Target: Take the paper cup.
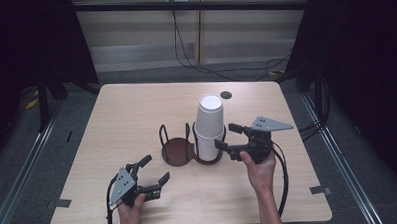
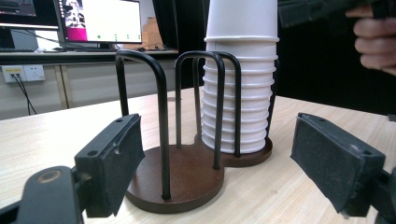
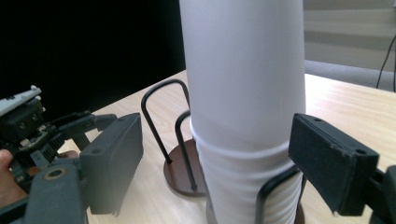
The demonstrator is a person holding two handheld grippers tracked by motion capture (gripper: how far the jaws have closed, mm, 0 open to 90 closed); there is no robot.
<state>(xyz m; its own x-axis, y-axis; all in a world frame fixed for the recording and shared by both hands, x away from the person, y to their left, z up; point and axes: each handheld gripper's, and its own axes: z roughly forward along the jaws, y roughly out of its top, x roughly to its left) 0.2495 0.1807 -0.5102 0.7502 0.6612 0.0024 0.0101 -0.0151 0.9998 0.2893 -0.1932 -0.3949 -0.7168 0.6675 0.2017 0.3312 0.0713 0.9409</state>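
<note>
No words can be read on the cups, and the writing on the screen far behind them is too small to read.

The rack is the thing to go by. It is a brown base with two round spots and thin black wire loops, and it stands near the middle of the table. The spot on the right side of the rack holds the stack of white cups, all upside down, one over the next. The top cup sits higher than the rest and shows much more of its side. The spot on the left side of the rack has nothing in it.

The right gripper is just to the right of the rack, up by the stack. A hand holds it from below. Its two black jaws stand apart, one on each side of the top cup, and I cannot see the pads pressing on it.

The left gripper is in front of the rack and a bit to the left, low by the table. It points at the rack. Its jaws are apart and hold nothing
</note>
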